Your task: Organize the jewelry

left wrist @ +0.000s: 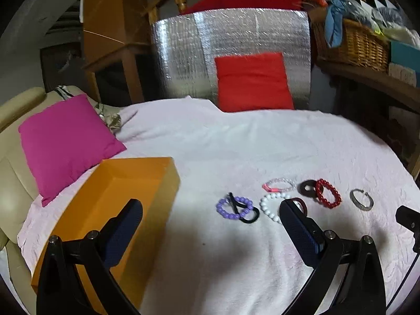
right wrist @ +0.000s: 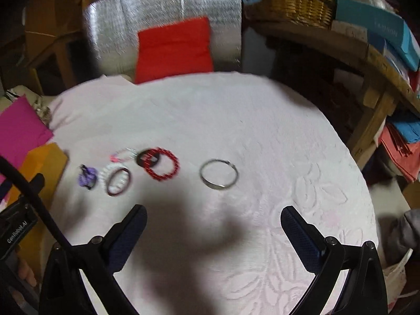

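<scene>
Several bracelets lie in a row on the pale pink cloth [left wrist: 223,147]: a purple bead bracelet [left wrist: 233,207] with a black hair tie, a white bead bracelet [left wrist: 270,204], a clear one with pink beads [left wrist: 279,184], a red bead bracelet [left wrist: 328,193] over a black ring, and a silver bangle [left wrist: 361,199] [right wrist: 218,174]. An open orange box [left wrist: 118,210] stands at the left. My left gripper [left wrist: 210,207] is open just in front of the purple and white bracelets. My right gripper [right wrist: 214,218] hovers open, nearer than the bangle. A dark red bangle [right wrist: 118,181] rests on the white beads.
A magenta cushion [left wrist: 65,144] sits at the left beside the box, a red cushion [left wrist: 253,81] at the back against a silver foil panel [left wrist: 183,52]. A wooden shelf with a wicker basket [left wrist: 351,42] and boxes runs along the right. The cloth [right wrist: 262,131] drops off at its right edge.
</scene>
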The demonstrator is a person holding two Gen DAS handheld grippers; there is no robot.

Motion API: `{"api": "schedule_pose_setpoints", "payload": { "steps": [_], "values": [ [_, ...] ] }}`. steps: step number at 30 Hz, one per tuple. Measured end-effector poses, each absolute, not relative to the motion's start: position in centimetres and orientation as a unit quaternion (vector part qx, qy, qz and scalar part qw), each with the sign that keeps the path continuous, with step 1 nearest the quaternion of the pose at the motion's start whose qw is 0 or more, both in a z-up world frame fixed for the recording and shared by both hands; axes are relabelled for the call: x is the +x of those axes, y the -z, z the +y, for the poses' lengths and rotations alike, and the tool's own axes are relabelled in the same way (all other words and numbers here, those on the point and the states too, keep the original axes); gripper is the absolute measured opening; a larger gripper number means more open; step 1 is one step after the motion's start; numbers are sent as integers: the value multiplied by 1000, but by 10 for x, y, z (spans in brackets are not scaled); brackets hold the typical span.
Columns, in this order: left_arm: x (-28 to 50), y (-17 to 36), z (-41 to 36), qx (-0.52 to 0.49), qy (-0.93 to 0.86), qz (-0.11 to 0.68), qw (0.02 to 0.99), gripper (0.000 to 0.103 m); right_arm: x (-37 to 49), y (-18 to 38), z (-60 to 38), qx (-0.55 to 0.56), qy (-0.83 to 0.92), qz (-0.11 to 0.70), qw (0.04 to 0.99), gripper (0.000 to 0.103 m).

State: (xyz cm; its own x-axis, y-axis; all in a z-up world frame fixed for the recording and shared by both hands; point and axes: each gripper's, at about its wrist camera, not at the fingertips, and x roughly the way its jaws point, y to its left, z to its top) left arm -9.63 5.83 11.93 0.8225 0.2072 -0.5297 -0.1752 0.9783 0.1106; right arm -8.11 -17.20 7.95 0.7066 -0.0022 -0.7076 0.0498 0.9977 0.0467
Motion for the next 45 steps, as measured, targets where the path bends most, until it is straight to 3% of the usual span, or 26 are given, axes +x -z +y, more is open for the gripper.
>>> {"api": "schedule_pose_setpoints", "payload": {
  "steps": [8, 25, 45],
  "values": [
    [-92, -115, 63, 31, -99, 285, 953, 103, -75, -71, -146, 22, -12, 358, 933, 103],
    [-86, -105, 68, 20, -86, 305, 948, 103, -66, -72, -139, 67, -73, 389, 916, 103],
    [-84, -94, 84, 27, -15, 339, 940, 103, -44, -66, -194, 88, -45, 409, 907, 102]
  ]
}}
